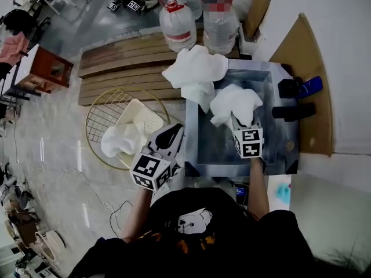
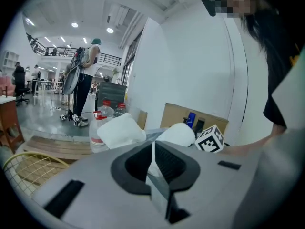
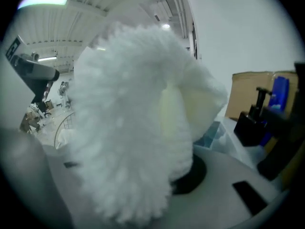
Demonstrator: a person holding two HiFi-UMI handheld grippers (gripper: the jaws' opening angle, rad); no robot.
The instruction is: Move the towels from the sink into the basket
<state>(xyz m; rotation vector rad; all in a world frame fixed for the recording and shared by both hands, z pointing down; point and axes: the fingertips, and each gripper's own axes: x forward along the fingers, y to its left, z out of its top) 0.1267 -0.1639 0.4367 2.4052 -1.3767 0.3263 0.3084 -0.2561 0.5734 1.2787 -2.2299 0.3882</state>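
A steel sink [image 1: 277, 133] stands in front of me. My right gripper [image 1: 239, 120] is inside it, shut on a fluffy white towel [image 1: 235, 102]; in the right gripper view this towel [image 3: 138, 128] hides the jaws. A second white towel [image 1: 195, 69] hangs over the sink's far left corner. To the left, on the floor, the gold wire basket [image 1: 99, 110] holds a white towel [image 1: 119, 141] and a cream one [image 1: 142, 117]. Between basket and sink my left gripper [image 1: 173, 134] is raised, jaws shut with nothing in them [image 2: 152, 160].
Large water bottles [image 1: 177, 25] stand behind the sink on a wooden pallet [image 1: 116, 62]. Black fittings [image 1: 293, 110] and a blue bottle [image 1: 312, 86] sit on the sink's right side, against cardboard [image 1: 316, 51]. A cable trails on the floor near my feet.
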